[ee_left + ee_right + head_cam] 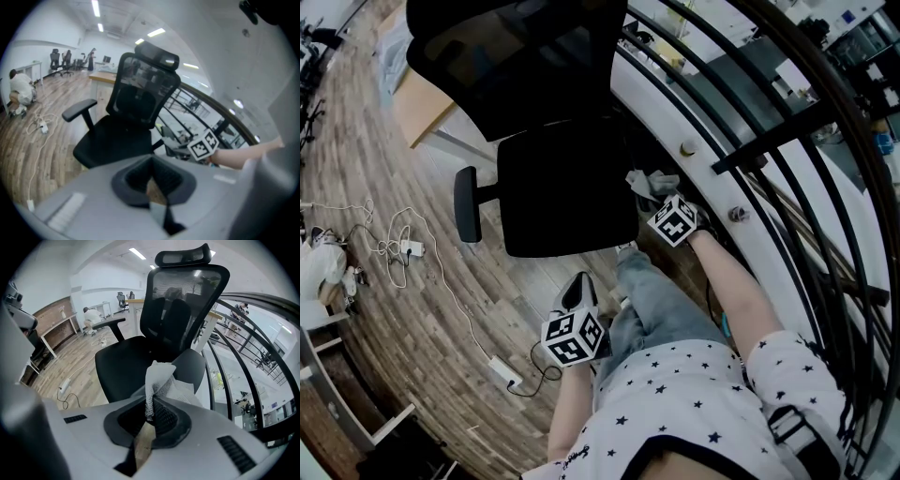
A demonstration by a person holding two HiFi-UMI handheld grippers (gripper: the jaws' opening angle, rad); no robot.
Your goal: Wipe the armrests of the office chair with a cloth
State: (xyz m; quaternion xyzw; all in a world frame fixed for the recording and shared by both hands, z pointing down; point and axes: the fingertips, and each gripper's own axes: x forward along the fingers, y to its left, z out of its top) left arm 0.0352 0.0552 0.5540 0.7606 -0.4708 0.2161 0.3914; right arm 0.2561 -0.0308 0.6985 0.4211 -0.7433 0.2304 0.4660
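Cloth (161, 380) is pinched in my right gripper (149, 414), whose jaws are closed on one bunched fold while the rest of the fabric stands loose above them. It sits at the near armrest (193, 363) of the office chair (567, 187), apparently resting against the grey pad, though I cannot confirm firm contact. My left gripper (152, 180) hangs low in front of the seat, apart from it, jaws drawn nearly together with nothing between them. My main worry is the grip: only a small part of the fabric is clamped, so a hard drag along the pad could pull it free or fold it under, and I would end up rubbing with the jaws instead. Pushing sideways could also turn or shift the chair, I judge, since nothing steadies it. The railing (769, 141) runs just beside my right arm, so a wide sweep outward risks knocking the gripper into a bar. The far armrest (467, 204) lies across the seat, well apart from the fabric, and reaching it without repositioning could leave only a light, patchy wipe.
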